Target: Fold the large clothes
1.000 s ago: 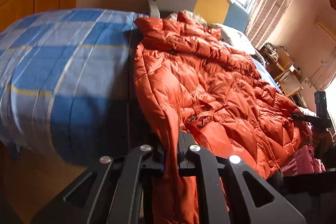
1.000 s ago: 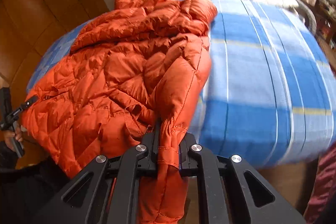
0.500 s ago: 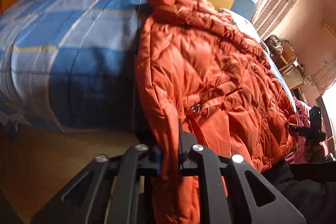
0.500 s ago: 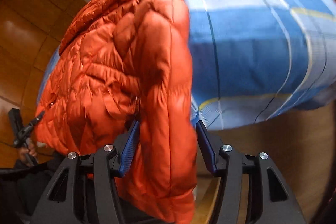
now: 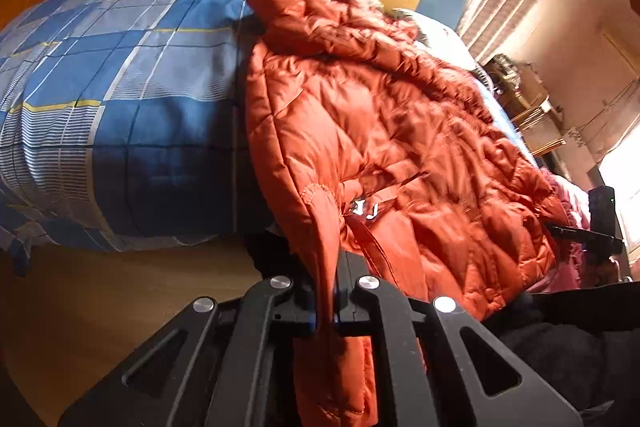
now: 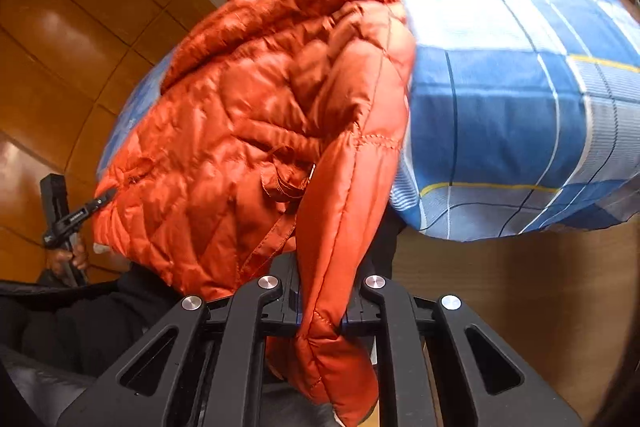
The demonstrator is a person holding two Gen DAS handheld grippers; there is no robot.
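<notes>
Left gripper [image 5: 326,301]: jaws filled by jacket [image 5: 384,131] hem. Bare quilt [image 5: 120,99] to its left; open floor [image 5: 100,307] below the bed edge. Jacket bulk blocks the right side.

Right gripper [image 6: 324,307]: jaws filled by a jacket fold. Bare quilt [image 6: 500,95] and floor [image 6: 520,287] open to its right; jacket blocks the left.

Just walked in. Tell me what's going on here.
A person is folding an orange puffer jacket spread on a bed with a blue plaid cover. Each hand holds a gripper: the left gripper has its jaws shut on one edge of the jacket, the right gripper on another. The held parts hang off the bed's near edge.
</notes>
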